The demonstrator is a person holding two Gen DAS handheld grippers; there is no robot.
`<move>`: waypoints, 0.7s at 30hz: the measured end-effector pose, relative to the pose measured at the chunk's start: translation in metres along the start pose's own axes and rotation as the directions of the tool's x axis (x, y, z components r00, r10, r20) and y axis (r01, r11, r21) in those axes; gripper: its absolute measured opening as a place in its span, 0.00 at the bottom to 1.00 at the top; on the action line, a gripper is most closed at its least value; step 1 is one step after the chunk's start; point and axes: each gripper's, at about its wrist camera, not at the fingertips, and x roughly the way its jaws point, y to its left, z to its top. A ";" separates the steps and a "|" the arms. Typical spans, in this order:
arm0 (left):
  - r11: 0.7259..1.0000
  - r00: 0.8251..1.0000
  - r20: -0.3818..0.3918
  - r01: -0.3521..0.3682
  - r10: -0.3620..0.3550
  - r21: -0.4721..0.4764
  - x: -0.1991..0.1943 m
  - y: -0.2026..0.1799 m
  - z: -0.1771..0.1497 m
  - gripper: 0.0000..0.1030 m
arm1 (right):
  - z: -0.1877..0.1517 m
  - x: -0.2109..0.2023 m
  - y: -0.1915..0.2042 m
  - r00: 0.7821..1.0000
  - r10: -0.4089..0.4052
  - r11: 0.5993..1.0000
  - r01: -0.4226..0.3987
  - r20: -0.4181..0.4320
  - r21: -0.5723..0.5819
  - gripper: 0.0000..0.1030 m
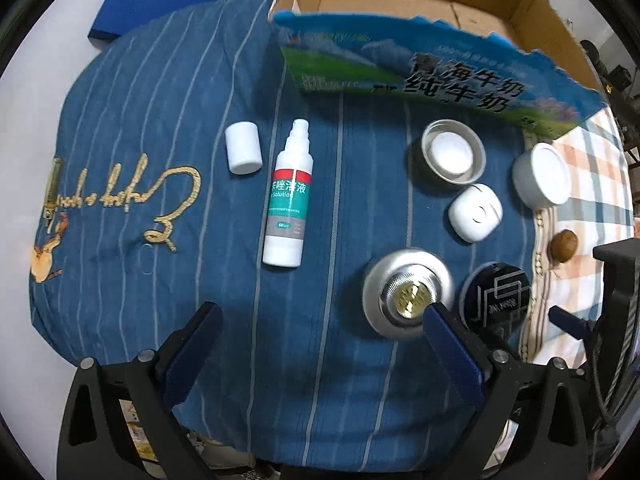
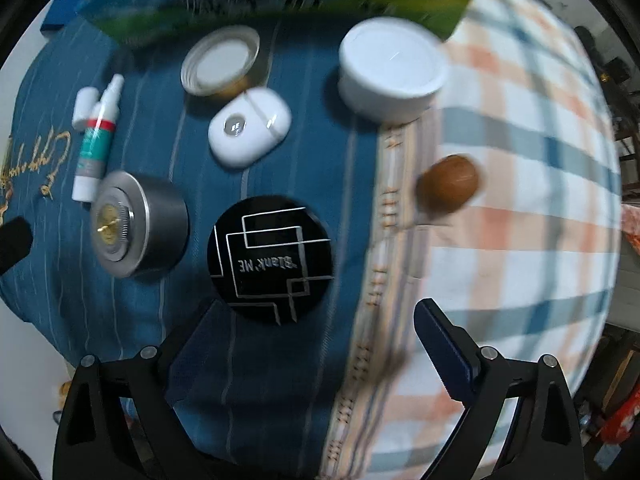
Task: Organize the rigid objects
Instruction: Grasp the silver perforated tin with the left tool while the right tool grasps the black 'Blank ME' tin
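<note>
While both claws hang open and empty, left claw [image 1: 322, 316] above blue striped cloth [image 1: 160, 128], right claw [image 2: 320, 312] over black round compact [image 2: 273, 256], milk carton box [image 1: 420, 40] at far edge, spray bottle [image 1: 289, 196] lying flat

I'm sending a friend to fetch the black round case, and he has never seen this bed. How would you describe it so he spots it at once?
Start at the open cardboard box on the blue striped blanket. Come toward the near edge, where the blanket meets the plaid sheet: the black round case lies flat beside a silver tin. It alone is black, with silver line patterns on its lid.
</note>
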 end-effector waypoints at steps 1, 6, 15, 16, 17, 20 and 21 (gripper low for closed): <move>1.000 1.000 -0.001 0.012 -0.012 -0.003 0.004 0.002 0.003 0.99 | 0.001 0.009 0.003 1.000 0.014 1.000 -0.014 -0.013 -0.003 0.95; 0.998 0.997 -0.041 0.066 -0.066 -0.010 0.019 0.005 0.012 0.99 | 0.010 0.039 0.016 0.998 0.037 0.999 -0.037 -0.048 0.006 0.87; 0.991 0.984 -0.133 0.124 -0.115 0.058 0.048 -0.021 0.018 0.99 | -0.005 0.058 0.003 0.992 -0.021 0.996 0.032 -0.123 0.087 0.75; 0.988 0.981 -0.151 0.134 -0.122 0.071 0.053 -0.026 0.020 0.99 | -0.012 0.059 -0.004 0.991 -0.022 0.994 0.036 -0.136 0.101 0.75; 0.986 0.978 -0.167 0.142 -0.126 0.090 0.059 -0.034 0.022 0.99 | -0.017 0.060 -0.009 0.989 -0.017 0.993 0.033 -0.144 0.112 0.75; 0.980 0.974 -0.203 0.136 -0.104 0.145 0.081 -0.052 0.026 0.99 | -0.027 0.066 -0.019 0.988 0.012 0.988 0.012 -0.153 0.156 0.75; 0.979 0.972 -0.214 0.131 -0.096 0.156 0.089 -0.056 0.026 0.99 | -0.030 0.067 -0.020 0.988 0.014 0.986 0.012 -0.156 0.167 0.75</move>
